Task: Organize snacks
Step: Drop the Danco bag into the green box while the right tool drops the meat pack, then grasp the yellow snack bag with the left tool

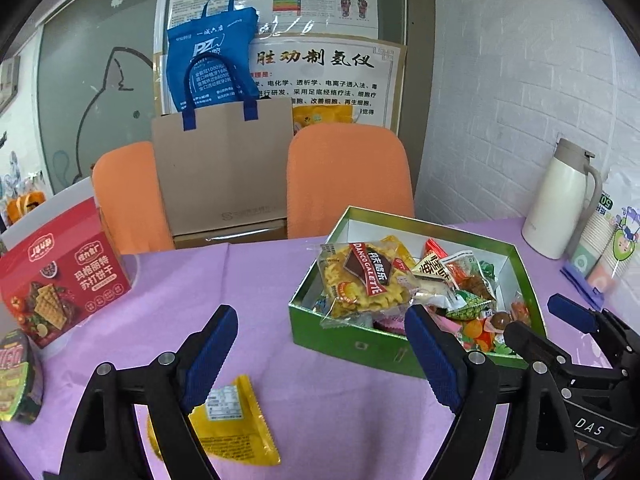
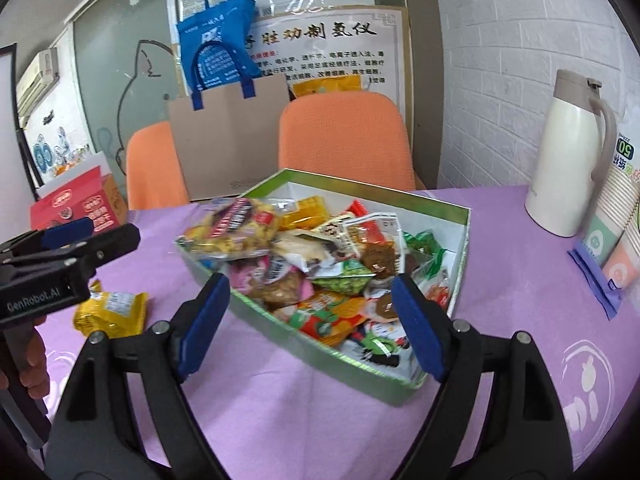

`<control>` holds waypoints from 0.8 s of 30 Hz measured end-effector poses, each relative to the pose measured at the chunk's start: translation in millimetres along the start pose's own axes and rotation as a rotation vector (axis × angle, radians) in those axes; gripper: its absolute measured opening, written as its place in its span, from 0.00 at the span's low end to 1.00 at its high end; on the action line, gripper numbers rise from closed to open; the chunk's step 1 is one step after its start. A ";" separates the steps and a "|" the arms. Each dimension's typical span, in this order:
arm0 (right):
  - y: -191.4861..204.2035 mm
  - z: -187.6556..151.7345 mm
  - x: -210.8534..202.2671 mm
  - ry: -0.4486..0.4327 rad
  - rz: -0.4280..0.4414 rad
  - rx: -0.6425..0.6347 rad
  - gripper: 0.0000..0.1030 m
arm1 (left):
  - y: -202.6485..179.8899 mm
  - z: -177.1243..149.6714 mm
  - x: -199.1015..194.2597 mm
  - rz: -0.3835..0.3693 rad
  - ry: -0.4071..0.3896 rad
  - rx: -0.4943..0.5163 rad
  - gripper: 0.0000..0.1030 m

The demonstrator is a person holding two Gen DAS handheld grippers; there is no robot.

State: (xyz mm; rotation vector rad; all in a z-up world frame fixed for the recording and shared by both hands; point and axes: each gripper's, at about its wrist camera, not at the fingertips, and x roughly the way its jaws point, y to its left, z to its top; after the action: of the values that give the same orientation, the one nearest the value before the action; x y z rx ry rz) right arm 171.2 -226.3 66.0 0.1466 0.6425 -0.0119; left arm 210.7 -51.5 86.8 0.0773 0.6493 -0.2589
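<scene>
Plainly the left gripper (image 1: 320, 356) is nearer — jaws spread, empty — with the yellow packet (image 1: 228, 420) just below-left, long axis diagonal; right gripper (image 2: 310, 326) gapes over the box (image 2: 352, 372).

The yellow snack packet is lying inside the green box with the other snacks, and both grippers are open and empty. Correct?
Not quite. The yellow snack packet lies on the purple tablecloth, outside the green box, as the left wrist view shows. Both grippers, left and right, are open and empty.
</scene>
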 end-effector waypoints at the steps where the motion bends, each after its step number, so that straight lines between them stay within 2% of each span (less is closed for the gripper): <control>1: 3.9 -1.2 -2.9 0.000 0.011 -0.002 0.81 | 2.1 -2.2 -5.6 0.003 -0.001 -0.003 0.87; 5: 24.3 -11.6 -10.0 0.025 0.071 -0.010 0.82 | 18.3 -15.5 -30.5 0.023 -0.006 -0.022 0.97; 13: 68.3 -49.7 -2.8 0.161 0.198 -0.049 0.82 | 95.5 -39.5 -56.7 0.094 0.039 -0.132 0.98; 16: 85.3 -60.5 3.9 0.191 0.220 -0.073 0.82 | 120.1 -50.5 -51.1 0.069 0.092 -0.187 0.98; 20: 106.8 -70.6 14.1 0.228 0.248 -0.103 0.82 | 132.8 -63.7 -30.1 0.031 0.166 -0.198 0.97; 21: 111.7 -72.1 17.0 0.235 0.258 -0.114 0.82 | 133.6 -66.1 -24.2 0.016 0.180 -0.197 0.95; 24: 123.4 -75.7 25.0 0.254 0.266 -0.145 0.82 | 134.5 -69.1 -8.9 -0.045 0.220 -0.204 0.81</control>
State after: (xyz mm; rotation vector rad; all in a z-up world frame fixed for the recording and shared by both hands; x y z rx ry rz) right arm 153.0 -92.7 7.5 0.0927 0.8704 0.3136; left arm 198.5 90.6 36.0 -0.1061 0.8936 -0.2282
